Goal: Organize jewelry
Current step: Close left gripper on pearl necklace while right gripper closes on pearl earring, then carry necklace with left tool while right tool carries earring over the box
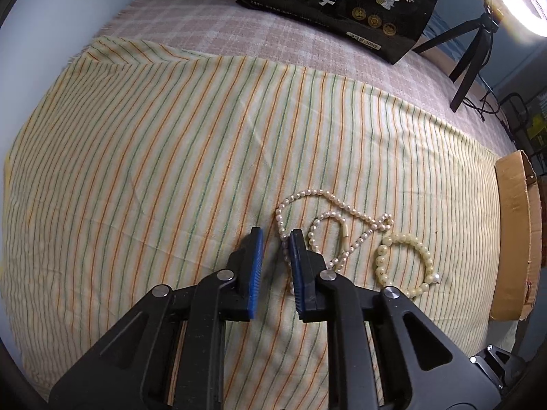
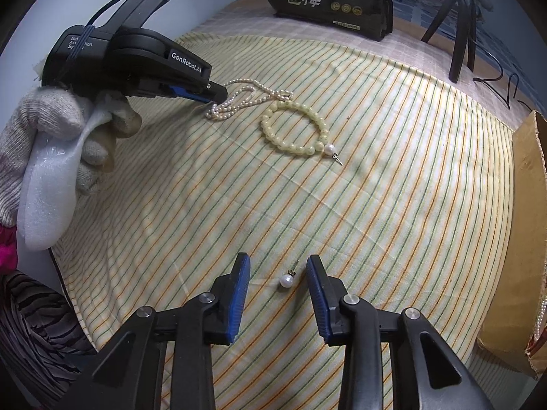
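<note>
A thin pearl necklace [image 1: 342,218] lies in loops on the striped cloth [image 1: 154,157]. My left gripper [image 1: 276,239] is open with its jaws on either side of the necklace's near strand, low over the cloth. It also shows in the right wrist view [image 2: 213,97] at the necklace [image 2: 246,97]. A cream bead bracelet [image 1: 403,263] lies to the right of the necklace, also seen in the right wrist view [image 2: 294,130], with a pearl earring [image 2: 331,150] touching it. My right gripper [image 2: 277,270] is open around a second pearl earring [image 2: 286,279] on the cloth.
A cardboard box [image 1: 516,232] stands at the right edge of the cloth, with a pearl strand [image 2: 541,317] at its side. A black snack bag [image 1: 335,3] and a black tripod [image 1: 471,51] stand at the back. A gloved hand [image 2: 51,143] holds the left gripper.
</note>
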The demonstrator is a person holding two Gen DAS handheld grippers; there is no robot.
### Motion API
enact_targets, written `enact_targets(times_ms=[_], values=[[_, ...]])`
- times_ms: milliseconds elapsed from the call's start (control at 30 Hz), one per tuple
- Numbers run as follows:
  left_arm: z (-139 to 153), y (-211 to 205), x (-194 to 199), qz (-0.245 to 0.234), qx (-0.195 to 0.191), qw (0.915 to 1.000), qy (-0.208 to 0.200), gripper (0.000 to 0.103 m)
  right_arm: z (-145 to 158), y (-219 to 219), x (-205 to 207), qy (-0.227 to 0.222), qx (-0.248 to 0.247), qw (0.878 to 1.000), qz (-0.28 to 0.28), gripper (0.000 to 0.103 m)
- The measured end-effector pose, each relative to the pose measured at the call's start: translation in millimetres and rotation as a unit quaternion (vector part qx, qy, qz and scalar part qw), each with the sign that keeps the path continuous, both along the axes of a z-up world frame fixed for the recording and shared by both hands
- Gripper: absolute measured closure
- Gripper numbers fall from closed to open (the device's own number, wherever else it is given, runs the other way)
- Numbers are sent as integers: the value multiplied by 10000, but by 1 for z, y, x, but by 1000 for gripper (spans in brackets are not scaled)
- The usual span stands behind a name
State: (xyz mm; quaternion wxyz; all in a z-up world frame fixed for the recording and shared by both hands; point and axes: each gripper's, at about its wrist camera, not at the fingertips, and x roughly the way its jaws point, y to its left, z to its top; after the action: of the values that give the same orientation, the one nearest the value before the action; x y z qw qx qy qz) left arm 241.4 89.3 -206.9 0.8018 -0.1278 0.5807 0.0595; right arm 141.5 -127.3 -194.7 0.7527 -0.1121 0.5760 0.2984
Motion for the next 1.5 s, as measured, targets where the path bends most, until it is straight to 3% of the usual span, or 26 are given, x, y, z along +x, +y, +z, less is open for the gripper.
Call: enact_targets(times_ms=[400,567,800,867,967,1033,1200,1500], values=[[-8,-10,1,-179,222,9994,-206,88,-8,7,-4,-33,-127,9999,85,68],[-8,-8,0,-160,255,9993,-231,96,-9,6,-6,-128,-255,9995,165,76],[-7,-9,1,-155,253,9993,-233,99,-9,-2,-16,-188,-341,9989,277,76],[-7,-10,1,-157,270,9992,-242,101,-9,-2,-19,-261,-434,9982,320,81],[-6,-10,-1,-128,269,9992,-269,101,-7,-3,-22,-340,-525,9975,343,97],[-4,-9,-2,-103,239,9993,-282,102,-5,-4,-20,-303,-453,9981,280,97],[9,0,-6,16,23,9992,-411,102,6,-9,-16,-365,-368,9985,167,97],[70,7,-21,76,-566,9925,-1080,102,43,-28,-11,-625,-55,9979,-178,97]])
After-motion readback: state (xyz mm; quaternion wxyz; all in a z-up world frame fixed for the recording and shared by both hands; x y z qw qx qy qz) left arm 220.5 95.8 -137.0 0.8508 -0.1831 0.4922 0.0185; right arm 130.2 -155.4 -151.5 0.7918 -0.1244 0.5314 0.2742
